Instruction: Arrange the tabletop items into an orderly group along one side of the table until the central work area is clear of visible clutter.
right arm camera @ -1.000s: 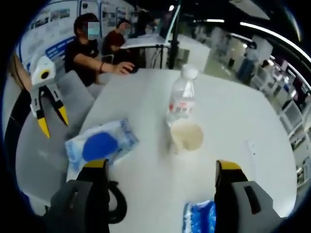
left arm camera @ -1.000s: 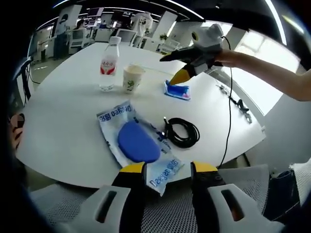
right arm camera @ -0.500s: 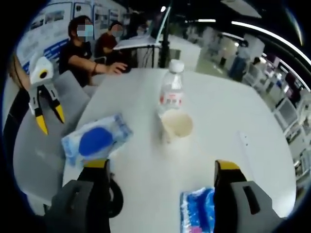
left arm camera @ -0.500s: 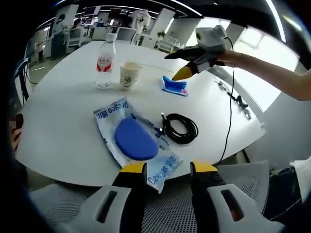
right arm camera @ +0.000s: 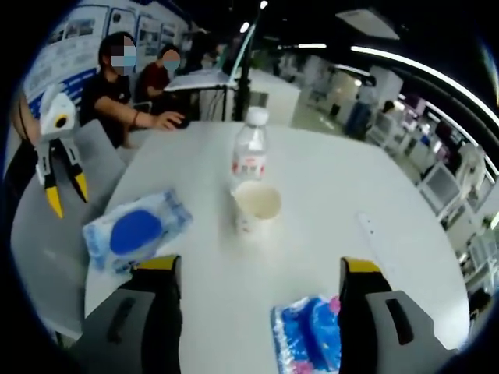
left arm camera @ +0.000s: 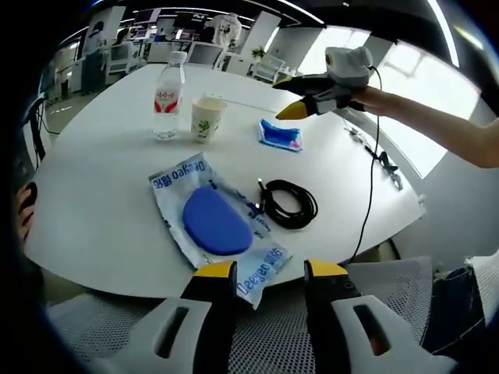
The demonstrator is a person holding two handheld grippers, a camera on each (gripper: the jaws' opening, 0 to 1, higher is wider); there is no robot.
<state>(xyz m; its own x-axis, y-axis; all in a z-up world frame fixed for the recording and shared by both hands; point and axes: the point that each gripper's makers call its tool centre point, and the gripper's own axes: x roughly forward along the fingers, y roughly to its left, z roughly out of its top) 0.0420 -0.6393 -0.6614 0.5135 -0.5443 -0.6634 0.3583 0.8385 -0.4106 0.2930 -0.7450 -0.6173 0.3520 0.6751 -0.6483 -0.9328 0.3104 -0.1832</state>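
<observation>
1. Setting: white round table [left arm camera: 93,202] carried five loose items. Water bottle [left arm camera: 168,97] and paper cup [left arm camera: 205,119] stood upright just beside each other toward the far side; blue tissue pack [left arm camera: 280,137] lay near them; black cable coil [left arm camera: 288,206] and flat plastic pouch w/ blue pad [left arm camera: 217,224] lay close to the near edge, touching or nearly so.
2. Left gripper [left arm camera: 268,274]: jaws apart, nothing between them, held off the table edge above a mesh chair seat [left arm camera: 273,343], pouch just ahead.
3. Right gripper [right arm camera: 261,269]: jaws spread wide, empty, hovering over the tissue pack [right arm camera: 308,343], w/ cup [right arm camera: 256,206] and bottle [right arm camera: 249,156] beyond. In the left gripper view it [left arm camera: 300,97] hung above the pack, not touching.
4. Risk A: cup looked light and open-topped; a sideways brush while reaching for the pack or bottle would prob. tip it. Contents could not be told.
5. Risk B: pouch corner overhung the near edge; a shallow pinch on slick film could slip and drop it to the chair.
6. Risk C: cable coil lay against the pouch; dragging either may pull the other and uncoil the loops.
7. Risk D: bottle was tall and narrow; a high grip or nudge could topple it into the cup.
</observation>
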